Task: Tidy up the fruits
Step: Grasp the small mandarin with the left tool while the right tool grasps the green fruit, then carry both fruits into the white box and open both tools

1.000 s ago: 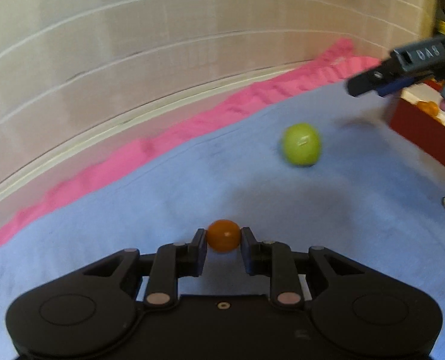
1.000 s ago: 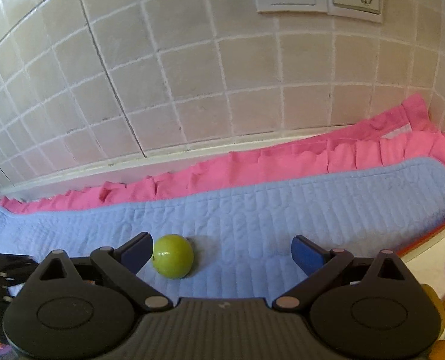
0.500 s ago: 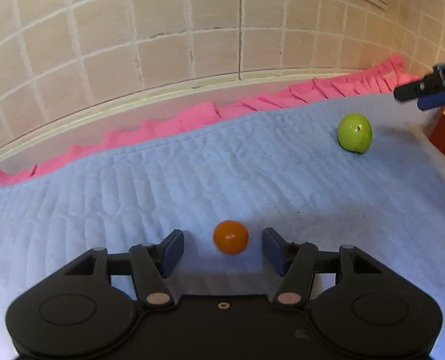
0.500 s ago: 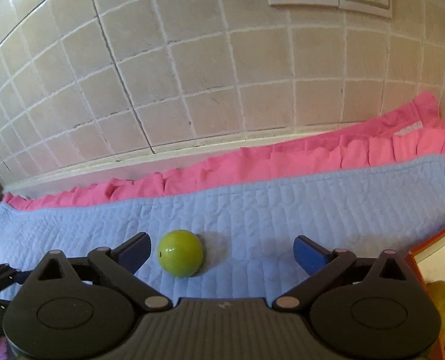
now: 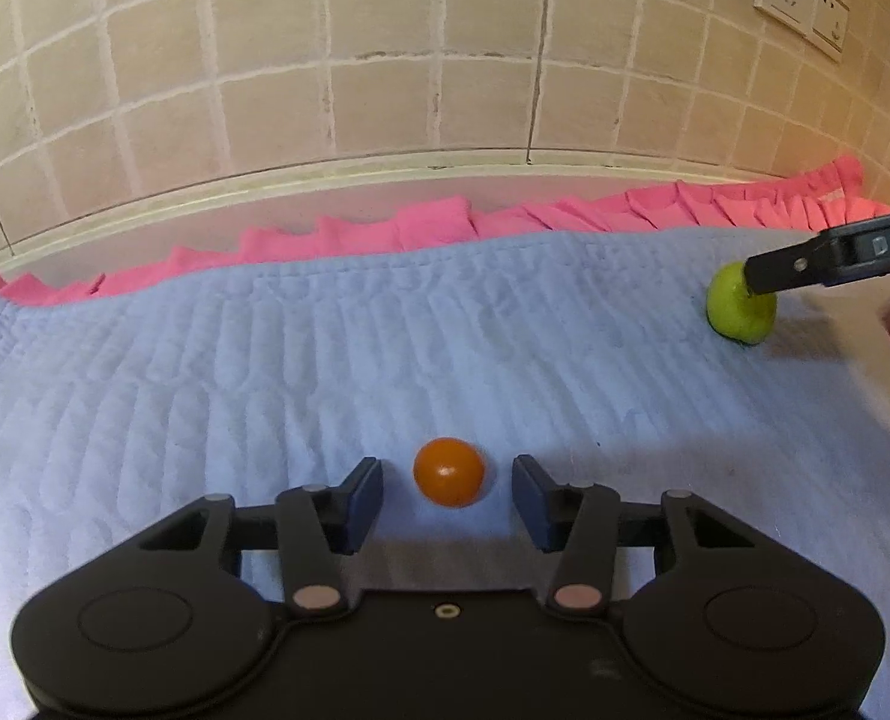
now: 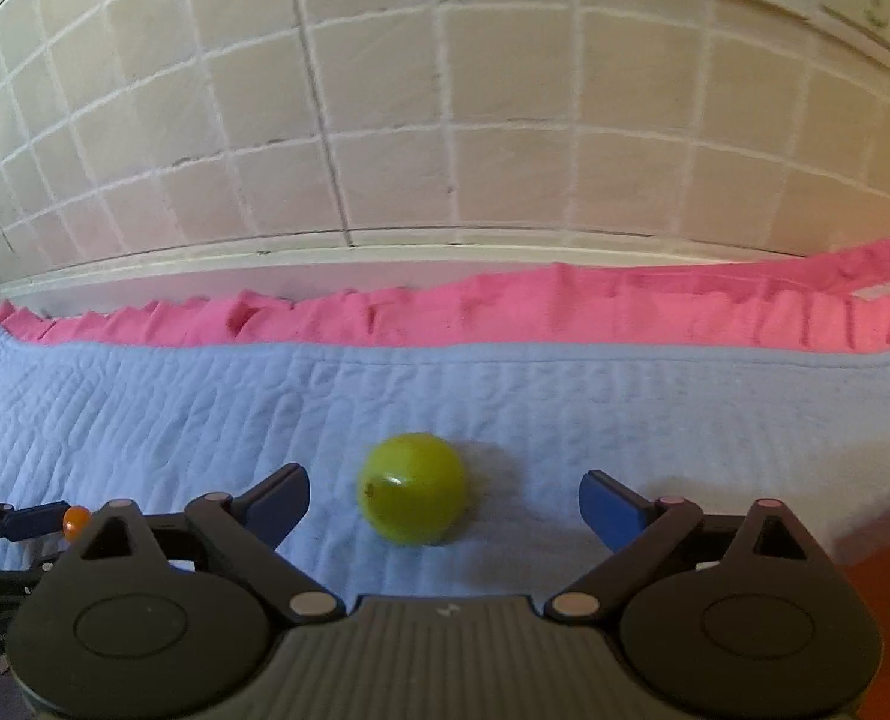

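Both fruits lie loose on the blue quilt, not yet sorted: the orange fruit (image 5: 448, 471) between the open left gripper (image 5: 448, 501) jaws, the green fruit (image 6: 411, 488) between the open right gripper (image 6: 445, 501) jaws.

The left gripper (image 5: 448, 495) has let go of the small orange fruit (image 5: 448, 471); the right gripper (image 6: 445, 501) now straddles the green fruit (image 6: 411, 487).

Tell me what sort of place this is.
Probably a home kitchen counter or a similar household worktop: a tiled wall with sockets behind, and a quilted blue mat with a pink edge laid on it, holding loose fruit.
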Demonstrator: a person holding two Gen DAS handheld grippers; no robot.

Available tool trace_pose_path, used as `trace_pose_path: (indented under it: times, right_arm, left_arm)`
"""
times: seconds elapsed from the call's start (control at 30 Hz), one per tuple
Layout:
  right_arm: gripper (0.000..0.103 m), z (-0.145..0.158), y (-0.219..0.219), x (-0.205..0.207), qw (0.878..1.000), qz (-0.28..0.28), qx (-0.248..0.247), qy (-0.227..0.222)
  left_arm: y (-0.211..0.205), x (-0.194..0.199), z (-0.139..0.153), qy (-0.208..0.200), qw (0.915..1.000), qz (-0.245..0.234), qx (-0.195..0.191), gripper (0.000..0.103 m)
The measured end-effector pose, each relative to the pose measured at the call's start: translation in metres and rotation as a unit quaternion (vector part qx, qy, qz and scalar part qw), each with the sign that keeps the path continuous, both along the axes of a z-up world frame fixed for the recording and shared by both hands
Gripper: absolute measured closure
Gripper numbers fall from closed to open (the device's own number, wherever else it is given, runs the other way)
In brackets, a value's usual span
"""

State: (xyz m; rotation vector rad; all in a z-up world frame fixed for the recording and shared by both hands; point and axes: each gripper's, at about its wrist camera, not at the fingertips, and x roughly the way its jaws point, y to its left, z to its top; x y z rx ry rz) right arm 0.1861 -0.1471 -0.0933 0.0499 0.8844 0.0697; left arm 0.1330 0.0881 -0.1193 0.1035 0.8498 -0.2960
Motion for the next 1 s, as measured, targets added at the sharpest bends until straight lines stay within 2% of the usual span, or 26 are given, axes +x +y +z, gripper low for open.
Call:
trace_pose_path:
  times: [0.07,0.1,0.13,0.2,0.33,0.37,0.4,0.43,0.63,0.8,1.0]
  right_arm:
    - [0.020,-0.006,0.009,0.006,1.000,0.010,-0.017,0.007]
    - [0.037,-0.009,0.012,0.009,1.000,0.012,-0.024,0.013]
    - [0.046,-0.013,0.014,0.011,0.999,0.014,-0.027,0.020]
    - [0.046,-0.019,0.015,0.014,0.999,0.012,-0.026,0.026]
    - [0.047,-0.021,0.015,0.017,0.999,0.016,-0.012,0.025]
    - [0.048,-0.021,0.015,0.018,0.999,0.018,-0.011,0.026]
    - [0.053,-0.021,0.016,0.019,0.999,0.018,-0.014,0.025]
    - [0.054,-0.021,0.016,0.019,0.999,0.018,-0.015,0.023]
    - [0.054,-0.012,0.011,0.012,1.000,0.019,0.006,0.022]
    - [0.054,0.013,0.006,-0.012,1.000,0.011,0.012,-0.005]
    - [0.054,0.051,-0.031,-0.055,0.998,-0.026,0.025,-0.050]
  left_arm:
    - [-0.002,0.001,0.000,-0.002,1.0000,0.000,0.004,0.047]
    - [-0.003,0.001,0.000,-0.003,1.0000,-0.001,0.005,0.049]
    - [-0.004,0.002,0.000,-0.003,1.0000,-0.002,0.003,0.049]
    - [-0.005,0.003,0.001,0.000,1.0000,-0.003,0.001,0.056]
    - [-0.005,0.010,0.001,0.008,1.0000,0.003,-0.003,0.064]
    - [-0.006,0.011,0.001,0.008,1.0000,0.004,0.000,0.069]
    - [-0.007,0.011,0.000,0.007,1.0000,0.004,0.003,0.073]
    - [-0.007,0.011,0.000,0.005,1.0000,0.003,0.007,0.075]
    - [-0.007,0.010,0.006,0.007,1.0000,0.000,0.005,0.076]
    - [-0.014,0.003,0.026,0.005,0.9999,-0.013,-0.008,0.076]
    - [-0.042,-0.017,0.069,-0.039,0.9976,-0.054,-0.016,0.076]
